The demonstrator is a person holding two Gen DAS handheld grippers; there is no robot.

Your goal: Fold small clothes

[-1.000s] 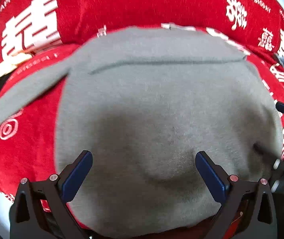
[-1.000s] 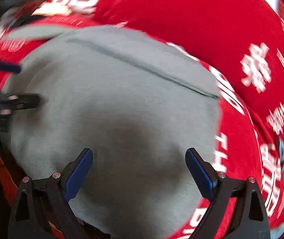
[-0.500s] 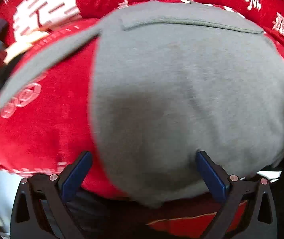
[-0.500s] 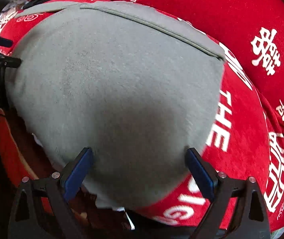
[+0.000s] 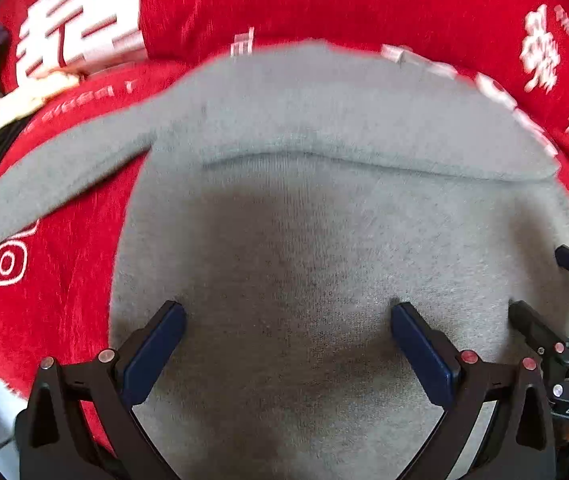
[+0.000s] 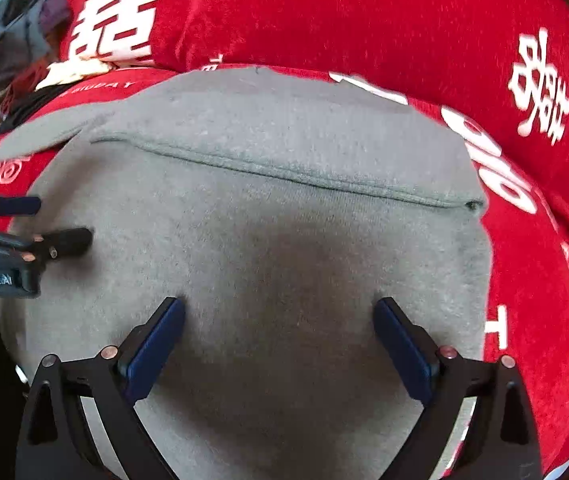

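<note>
Resting on a grey garment [image 5: 324,248], the left gripper [image 5: 286,320] has its jaws spread wide and released, both blue pads [image 5: 156,344] pressing lightly into the cloth without pinching it. The right gripper [image 6: 278,316] sits the same way on the same garment [image 6: 264,220], jaws parted and holding nothing, blue pads [image 6: 402,344] touching the fabric. The 2 grippers are close side by side: in the left wrist view the right gripper [image 5: 556,296] enters from the right edge, and in the right wrist view the left gripper [image 6: 40,220] enters from the left edge. The garment lies spread over a red cloth [image 5: 324,0] printed with white characters and lettering, which covers the surface beneath [image 6: 364,12]. Farther out, a folded-over edge with a stitched seam [image 6: 284,172] crosses the garment, and a sleeve [image 5: 64,168] trails off to the left onto the red cloth. Beyond, at the far left, lies a blurred heap of other clothes [image 6: 24,48].
</note>
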